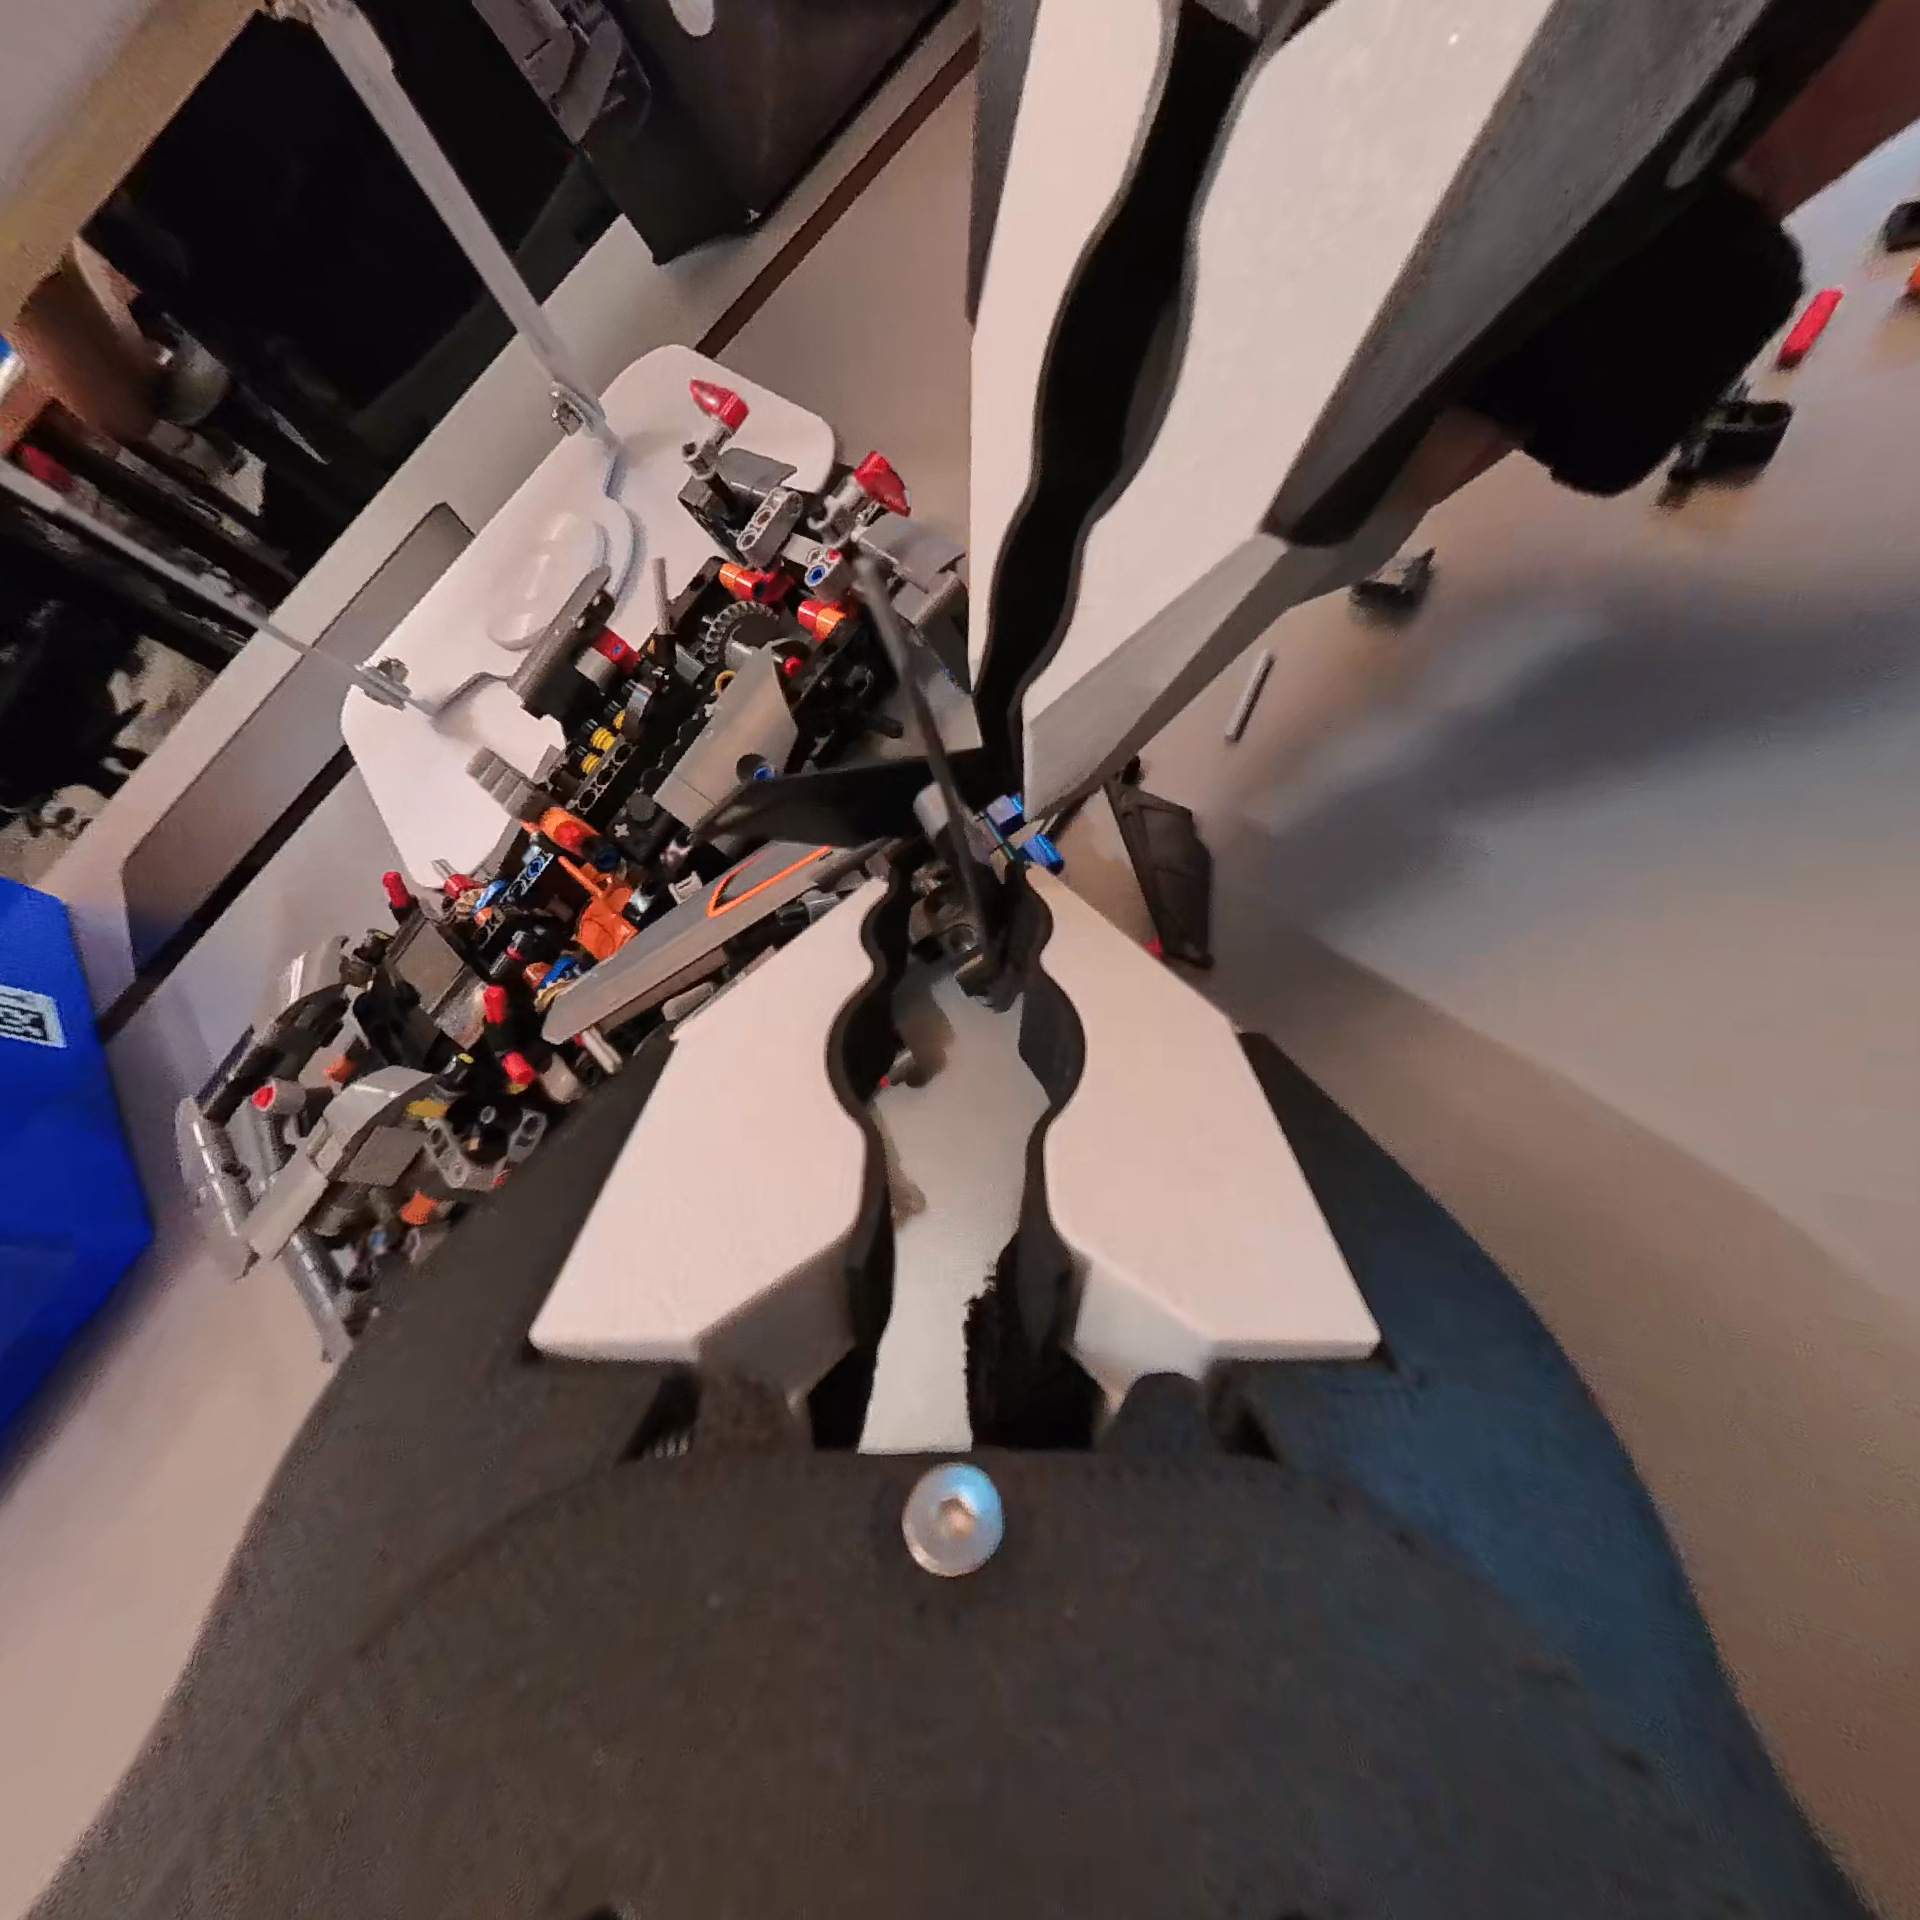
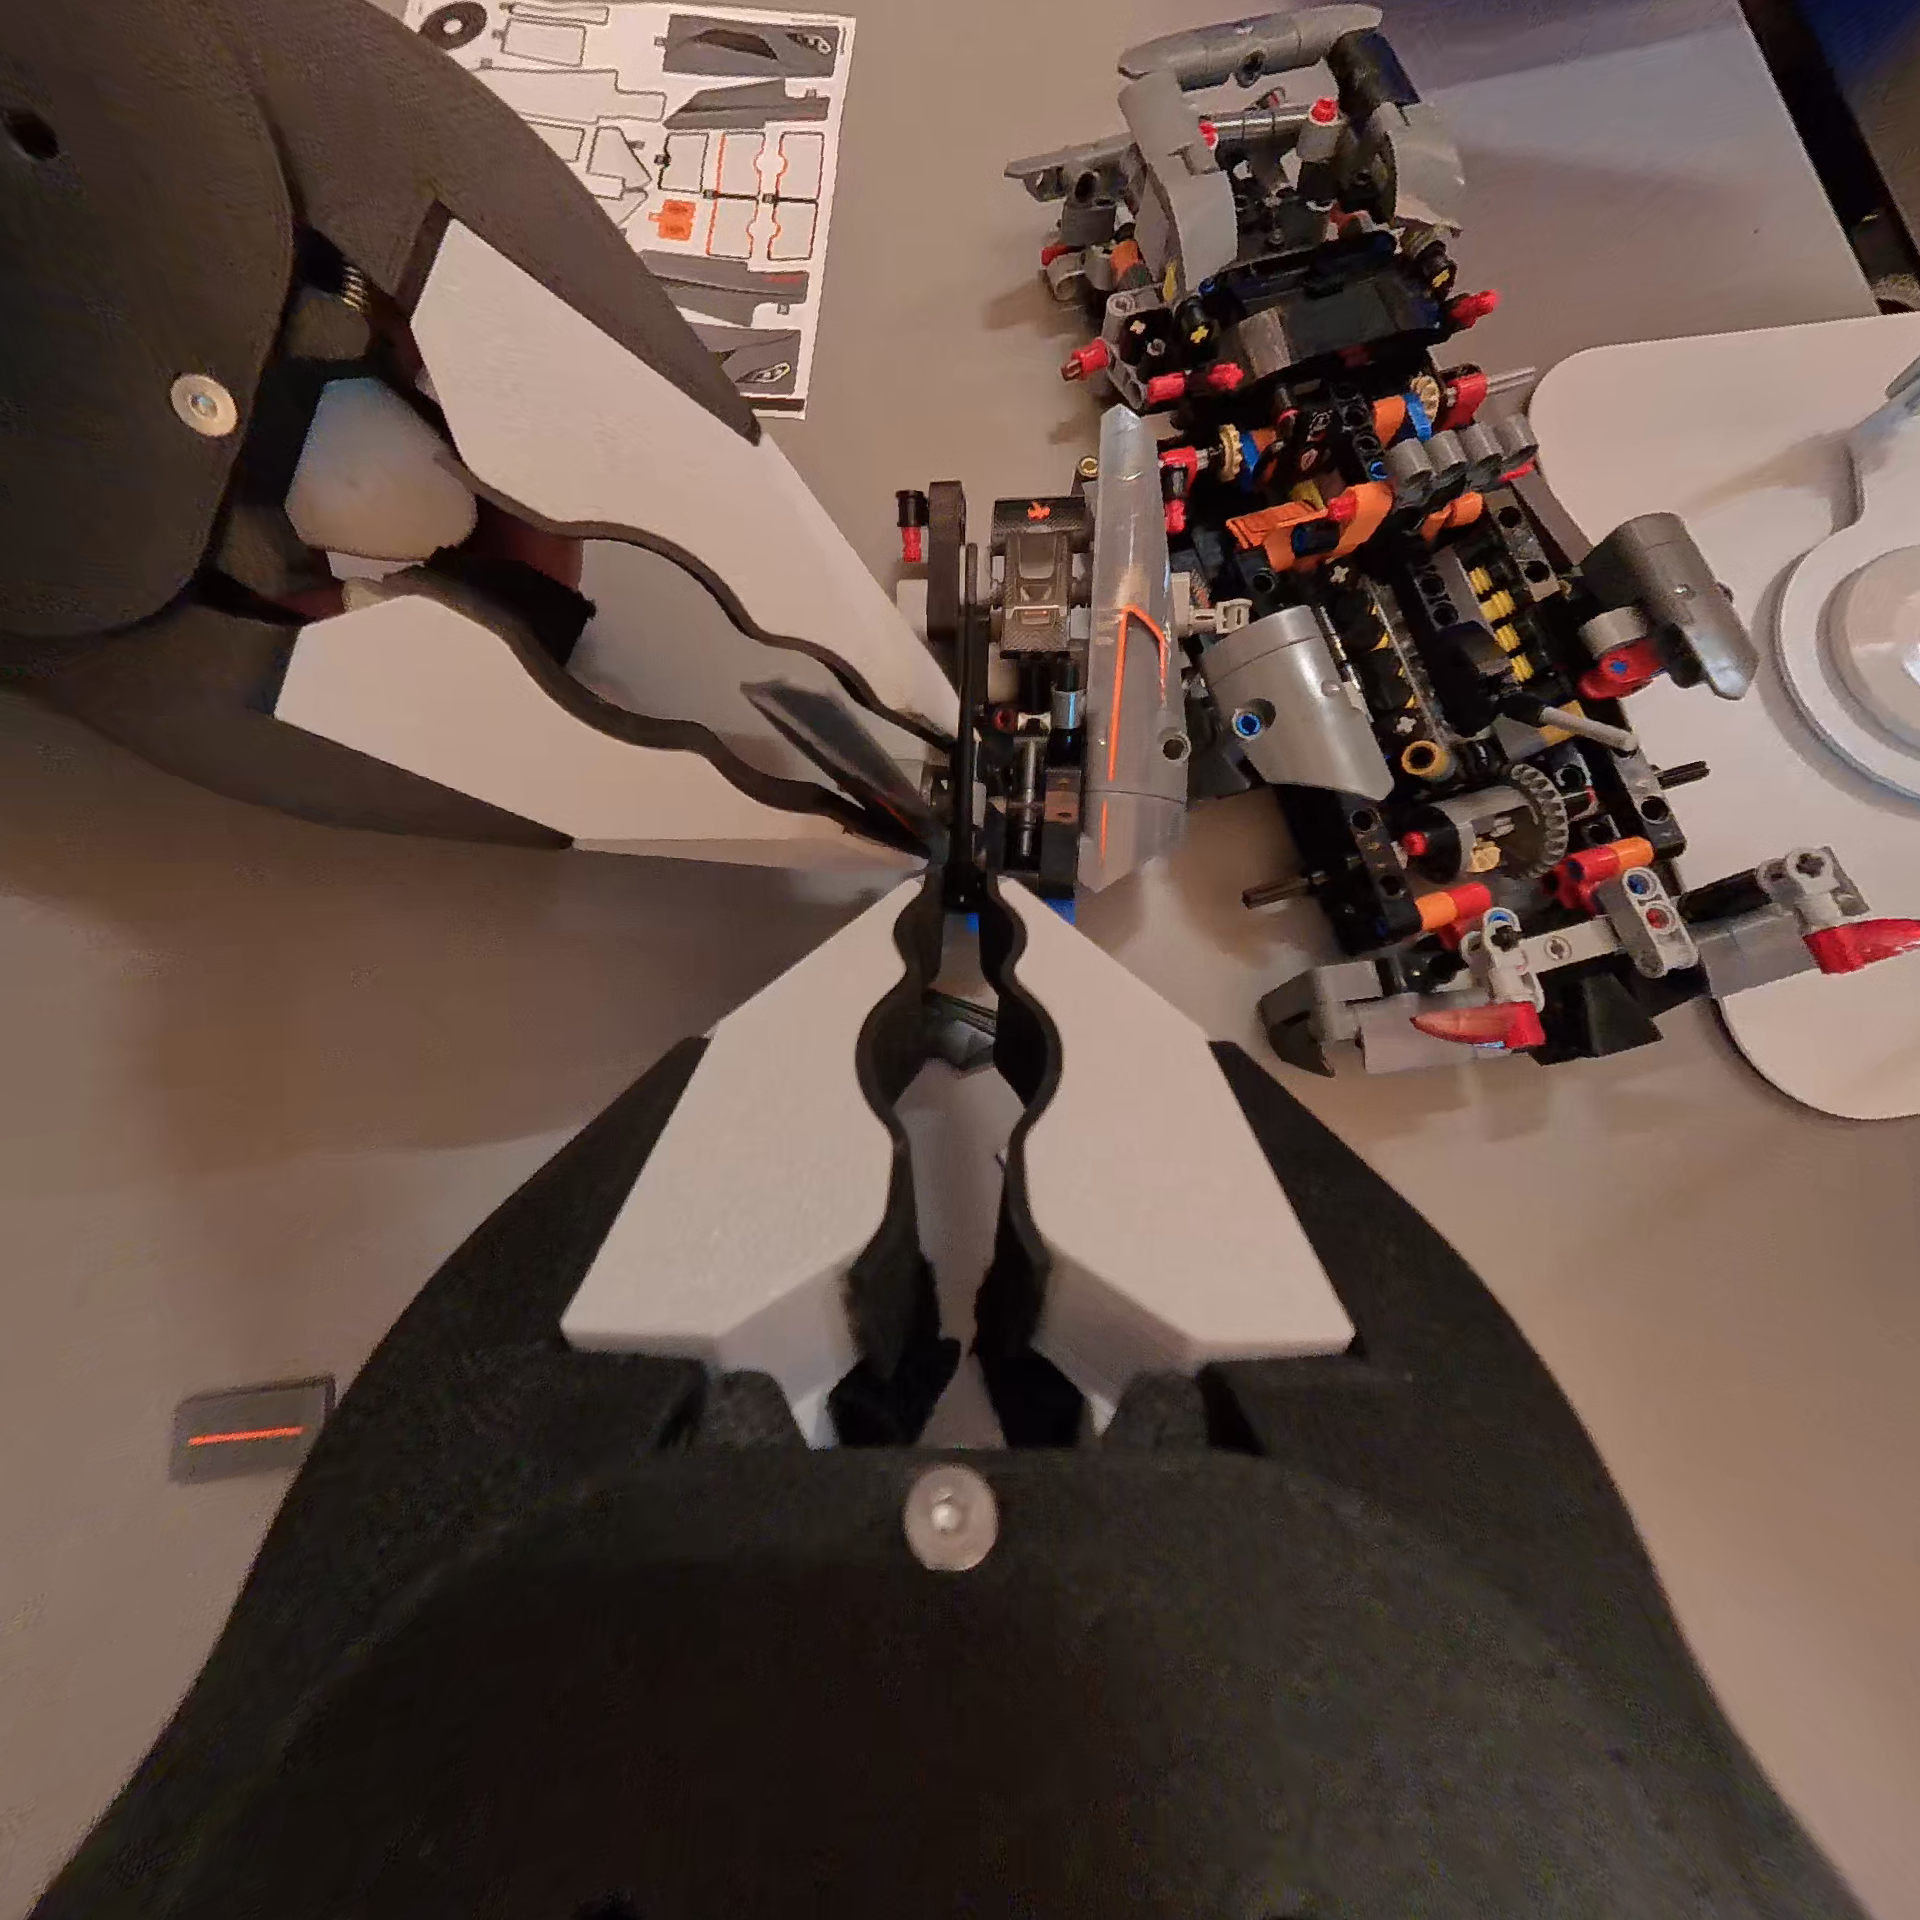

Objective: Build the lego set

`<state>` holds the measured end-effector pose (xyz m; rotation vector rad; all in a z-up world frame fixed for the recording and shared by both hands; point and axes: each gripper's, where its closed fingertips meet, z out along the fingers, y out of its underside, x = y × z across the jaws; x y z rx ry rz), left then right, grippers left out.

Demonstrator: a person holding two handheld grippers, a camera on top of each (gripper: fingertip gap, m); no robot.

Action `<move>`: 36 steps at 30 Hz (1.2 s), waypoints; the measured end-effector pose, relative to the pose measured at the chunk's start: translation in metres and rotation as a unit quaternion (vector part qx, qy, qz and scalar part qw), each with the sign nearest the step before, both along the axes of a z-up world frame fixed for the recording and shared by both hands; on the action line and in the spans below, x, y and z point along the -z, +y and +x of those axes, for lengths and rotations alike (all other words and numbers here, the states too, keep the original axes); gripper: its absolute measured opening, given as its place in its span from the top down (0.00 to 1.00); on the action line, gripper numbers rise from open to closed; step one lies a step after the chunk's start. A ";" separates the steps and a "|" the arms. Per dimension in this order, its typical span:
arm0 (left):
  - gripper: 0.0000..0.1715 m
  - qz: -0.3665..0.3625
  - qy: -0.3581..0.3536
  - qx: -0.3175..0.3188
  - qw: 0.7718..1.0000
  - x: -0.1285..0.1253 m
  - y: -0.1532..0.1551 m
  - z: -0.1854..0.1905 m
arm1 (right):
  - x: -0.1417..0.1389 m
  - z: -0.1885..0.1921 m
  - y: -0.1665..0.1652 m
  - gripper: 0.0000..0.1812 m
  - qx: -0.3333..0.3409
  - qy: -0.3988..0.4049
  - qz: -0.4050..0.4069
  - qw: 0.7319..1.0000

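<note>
A half-built Lego car [image 2: 1403,623] in grey, black and orange lies on the table; it also shows in the left wrist view [image 1: 623,790]. Both grippers meet at its side, next to a grey panel with an orange stripe [image 2: 1127,665]. My left gripper [image 1: 966,904] is shut on a dark flat panel [image 2: 821,748] and comes in from the upper left in the right wrist view [image 2: 925,790]. My right gripper [image 2: 961,899] is shut on the end of a thin black rod [image 2: 968,727] by blue pins [image 1: 1023,831]. It comes in from above in the left wrist view [image 1: 1003,769].
A sticker sheet [image 2: 665,156] lies at the back left. A small dark tile with an orange line [image 2: 255,1429] lies near my right gripper. A white stand base [image 2: 1766,436] lies under the car's far side. A blue box [image 1: 52,1122] and loose pieces [image 1: 1808,327] are on the table. My left and right fingertips are right by each other.
</note>
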<state>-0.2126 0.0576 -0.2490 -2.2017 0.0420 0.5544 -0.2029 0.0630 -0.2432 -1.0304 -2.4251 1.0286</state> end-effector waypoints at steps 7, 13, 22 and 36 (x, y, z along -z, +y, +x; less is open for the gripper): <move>0.92 -0.035 0.052 0.004 0.998 0.001 -0.001 0.000 | -0.001 0.001 -0.001 0.98 -0.003 0.008 0.027 1.000; 0.94 -0.029 0.060 0.021 0.998 -0.001 0.002 0.005 | -0.001 -0.001 -0.003 0.98 0.004 0.015 0.030 0.999; 0.95 -0.020 0.066 0.033 0.997 -0.002 0.002 0.008 | -0.001 0.000 -0.004 0.98 -0.004 0.010 -0.011 1.000; 0.82 0.018 -0.033 -0.010 0.999 0.005 -0.011 0.000 | 0.001 -0.001 -0.006 0.98 -0.001 0.005 -0.033 0.999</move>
